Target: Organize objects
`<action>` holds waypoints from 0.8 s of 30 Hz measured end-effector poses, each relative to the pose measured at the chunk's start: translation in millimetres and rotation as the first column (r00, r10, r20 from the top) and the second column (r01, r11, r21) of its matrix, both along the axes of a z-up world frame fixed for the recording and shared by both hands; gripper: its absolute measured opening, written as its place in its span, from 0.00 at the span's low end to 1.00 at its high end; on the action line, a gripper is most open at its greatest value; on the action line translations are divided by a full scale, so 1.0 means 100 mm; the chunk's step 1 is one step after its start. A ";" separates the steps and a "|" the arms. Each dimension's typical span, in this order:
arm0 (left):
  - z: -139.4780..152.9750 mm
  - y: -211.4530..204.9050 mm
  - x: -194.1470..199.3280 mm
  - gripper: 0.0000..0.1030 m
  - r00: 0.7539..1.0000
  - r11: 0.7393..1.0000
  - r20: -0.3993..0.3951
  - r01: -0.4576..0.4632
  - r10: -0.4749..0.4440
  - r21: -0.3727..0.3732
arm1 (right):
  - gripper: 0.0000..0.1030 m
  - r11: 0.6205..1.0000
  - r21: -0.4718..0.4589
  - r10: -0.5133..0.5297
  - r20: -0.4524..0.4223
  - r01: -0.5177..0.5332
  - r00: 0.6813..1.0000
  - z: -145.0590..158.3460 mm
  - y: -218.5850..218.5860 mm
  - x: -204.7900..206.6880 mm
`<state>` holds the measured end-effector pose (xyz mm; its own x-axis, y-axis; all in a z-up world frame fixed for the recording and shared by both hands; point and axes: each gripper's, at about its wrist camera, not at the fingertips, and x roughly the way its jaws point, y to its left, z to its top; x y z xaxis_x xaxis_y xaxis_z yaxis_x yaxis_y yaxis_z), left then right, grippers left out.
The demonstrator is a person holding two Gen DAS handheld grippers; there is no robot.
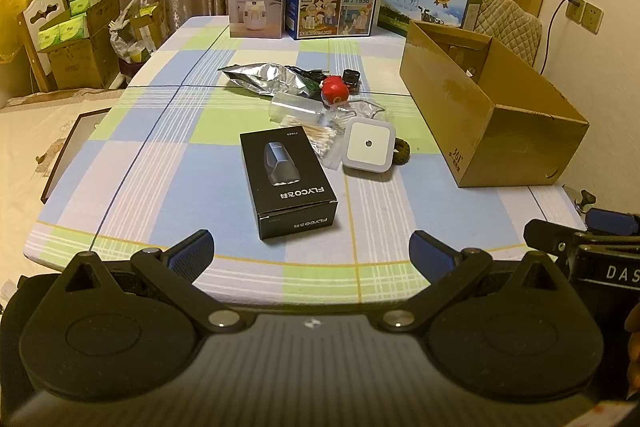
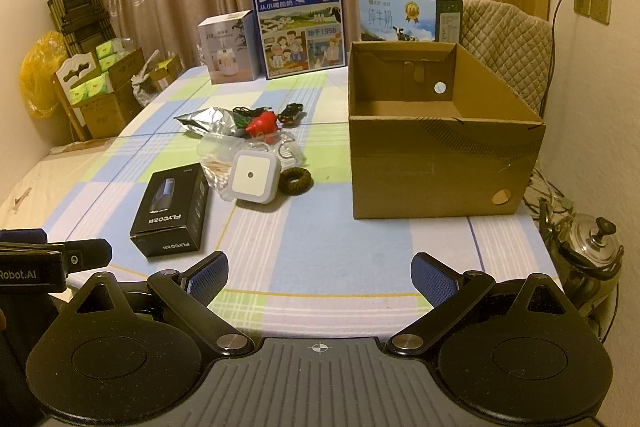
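A table covered in a blue, green and white checked cloth (image 1: 152, 163) fills both views, stretching away ahead of two hand-held tongs. Ahead and to the right of both tongs stands an open cardboard box (image 2: 444, 171); what shows of its inside looks empty. Straight ahead of the left gripper (image 1: 310, 253), near its tips, lies a black shaver box (image 1: 289, 183). Beyond it sits a loose pile: a crumpled silver foil bag (image 1: 260, 77), a white square night light (image 1: 368, 147), a packet of cotton swabs (image 1: 320, 141), a red ball-shaped toy (image 1: 335, 93), a dark braided ring (image 2: 295, 180) and some black cables (image 1: 308, 71). Both the left gripper and the right gripper (image 2: 320, 277) are spread wide with nothing between their blue pads, hovering over the near table edge. Judging by the seemingly empty box and the untouched pile, the tidying has not begun; every loose item remains to be moved.
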<state>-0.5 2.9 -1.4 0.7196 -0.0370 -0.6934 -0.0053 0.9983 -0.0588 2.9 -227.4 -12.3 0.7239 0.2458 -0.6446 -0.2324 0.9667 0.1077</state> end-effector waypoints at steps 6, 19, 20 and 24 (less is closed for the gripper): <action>0.00 0.00 0.00 0.99 1.000 1.000 -0.001 0.000 0.000 0.000 | 0.93 1.000 -0.001 0.001 -0.001 -0.001 1.000 0.00 0.00 -0.01; -0.02 -0.01 0.02 0.99 1.000 1.000 -0.008 0.004 -0.004 -0.004 | 0.93 1.000 -0.004 0.003 -0.004 -0.003 1.000 -0.04 0.06 0.02; -0.02 -0.01 0.02 0.99 1.000 1.000 -0.008 0.004 -0.005 -0.005 | 0.93 1.000 -0.004 0.002 -0.004 -0.002 1.000 -0.04 0.06 0.02; -0.04 -0.01 0.02 0.99 1.000 1.000 -0.010 0.006 -0.007 -0.007 | 0.93 1.000 -0.007 0.006 -0.005 -0.006 1.000 -0.09 0.08 -0.02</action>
